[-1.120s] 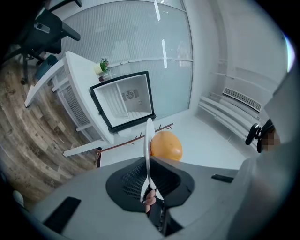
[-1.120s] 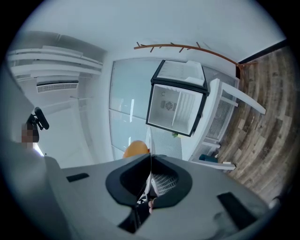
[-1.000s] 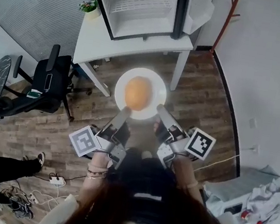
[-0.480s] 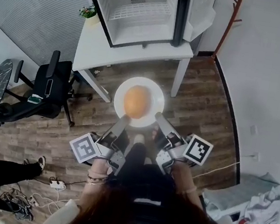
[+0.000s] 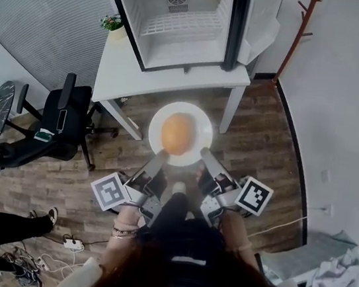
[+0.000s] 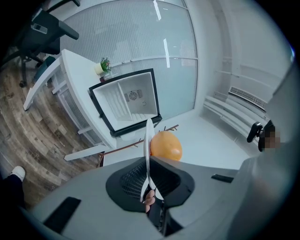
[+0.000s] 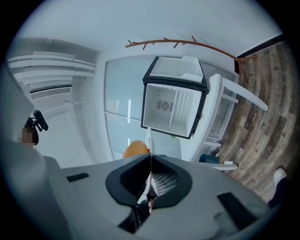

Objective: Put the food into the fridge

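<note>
A round orange bun [image 5: 177, 132] lies on a white plate [image 5: 200, 119] that I carry in the air between both grippers. My left gripper [image 5: 161, 155] is shut on the plate's near left rim and my right gripper [image 5: 203, 156] is shut on its near right rim. In the left gripper view the plate [image 6: 148, 140] shows edge-on between the jaws, with the bun [image 6: 165, 146] beside it. The right gripper view shows the plate edge [image 7: 149, 143] and bun [image 7: 135, 149] the same way. Ahead stands the small fridge [image 5: 180, 46] on a white table [image 5: 128, 65], its door [image 5: 260, 18] swung open.
A small potted plant [image 5: 110, 23] sits at the table's far left corner. A black office chair [image 5: 56, 121] stands on the wooden floor to the left. A coat stand [image 5: 296, 36] rises at the right by the white wall. Cables lie on the floor at the lower left.
The plate with the bun has stayed held by both grippers while I have moved forward; the fridge and table now sit lower and larger in the head view.
</note>
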Available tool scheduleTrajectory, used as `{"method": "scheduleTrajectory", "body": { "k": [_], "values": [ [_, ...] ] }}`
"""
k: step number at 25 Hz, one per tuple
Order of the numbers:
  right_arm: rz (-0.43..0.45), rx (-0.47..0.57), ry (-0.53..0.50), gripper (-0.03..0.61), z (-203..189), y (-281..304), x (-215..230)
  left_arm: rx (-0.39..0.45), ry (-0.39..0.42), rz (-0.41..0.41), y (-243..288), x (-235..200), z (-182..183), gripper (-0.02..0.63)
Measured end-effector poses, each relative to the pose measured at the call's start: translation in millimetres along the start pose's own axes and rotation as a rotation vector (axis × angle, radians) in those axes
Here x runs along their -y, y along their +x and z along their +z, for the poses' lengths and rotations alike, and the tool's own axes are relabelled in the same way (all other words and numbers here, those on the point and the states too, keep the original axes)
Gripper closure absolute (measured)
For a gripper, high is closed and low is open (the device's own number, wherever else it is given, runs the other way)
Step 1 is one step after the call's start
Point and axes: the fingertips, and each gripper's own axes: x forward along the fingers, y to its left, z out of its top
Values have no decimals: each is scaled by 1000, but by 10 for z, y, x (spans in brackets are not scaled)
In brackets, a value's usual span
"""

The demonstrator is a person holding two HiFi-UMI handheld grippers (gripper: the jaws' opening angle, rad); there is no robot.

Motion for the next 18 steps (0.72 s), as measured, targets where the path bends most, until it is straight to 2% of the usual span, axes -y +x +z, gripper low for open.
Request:
{"method": "scheduleTrajectory", "body": {
  "k": [9, 14, 18],
  "values": [
    [1, -4, -18, 574, 72, 186, 60, 7, -15, -6, 82, -96, 161, 595],
    [4, -3, -27, 572, 96, 227, 83, 7, 5, -20, 113, -123, 210, 595],
    [0, -5, -32, 572, 192, 530, 102, 6, -1, -22, 232, -201, 490, 595]
  ]
}}
